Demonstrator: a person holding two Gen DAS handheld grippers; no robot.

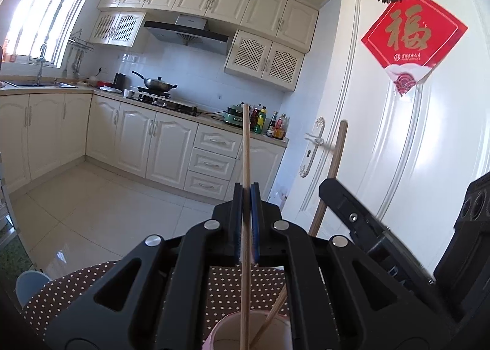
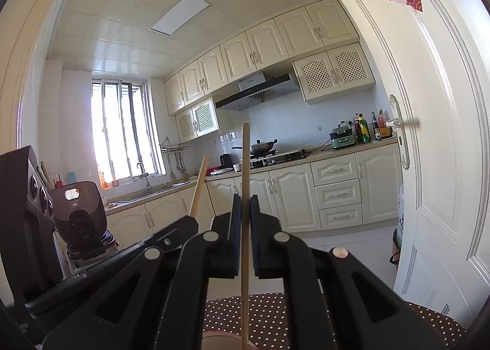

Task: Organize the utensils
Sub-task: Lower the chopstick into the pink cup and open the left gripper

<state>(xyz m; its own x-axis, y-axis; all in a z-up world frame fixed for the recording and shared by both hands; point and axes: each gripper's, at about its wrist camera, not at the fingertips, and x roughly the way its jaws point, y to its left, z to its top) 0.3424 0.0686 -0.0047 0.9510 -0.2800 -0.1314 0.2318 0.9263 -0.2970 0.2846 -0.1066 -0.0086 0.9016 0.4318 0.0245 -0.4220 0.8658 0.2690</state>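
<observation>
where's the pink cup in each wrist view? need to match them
Left wrist: pink cup at bottom centre, under the left tongs, one chopstick leaning inside.
Right wrist: only the cup's rim shows, at the bottom edge, centre, below the right tongs.
Shared landmark: range hood.

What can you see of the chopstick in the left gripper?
The chopstick is a thin, pale wooden stick, held nearly upright. The left gripper, shut on it, pinches it partway up between blue pads. Its lower end reaches into the pinkish cup below, where another stick leans.
</observation>
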